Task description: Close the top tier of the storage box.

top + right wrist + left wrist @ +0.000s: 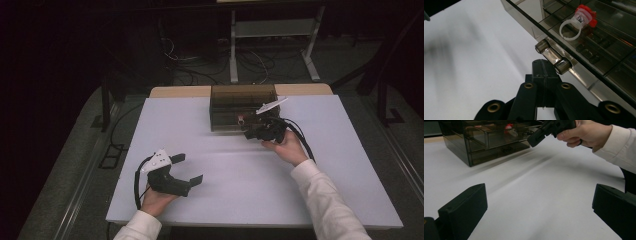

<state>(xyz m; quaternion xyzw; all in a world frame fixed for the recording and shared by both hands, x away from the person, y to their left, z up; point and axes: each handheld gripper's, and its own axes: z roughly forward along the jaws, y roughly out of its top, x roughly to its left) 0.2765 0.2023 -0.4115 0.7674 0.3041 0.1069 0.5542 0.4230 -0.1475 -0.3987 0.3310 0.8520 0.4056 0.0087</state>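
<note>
Smoky plastic drawer box (243,107) sat at twelve o'clock on the white table (240,175). Right gripper (543,65), jaws clenched together, touched its drawer handle (553,56). At seven o'clock, left gripper (189,169) rested with jaws spread, grasping nothing.

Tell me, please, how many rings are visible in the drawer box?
1: a white ring with a red top lies in the open top drawer of the box, behind its handle. Others may be hidden.

Closed hand-held gripper (543,65) at drawer handle (553,57), ring (577,23)

Left gripper (189,169) jaws spread wide, low over table, right gripper (544,65) jaws pressed together
</note>
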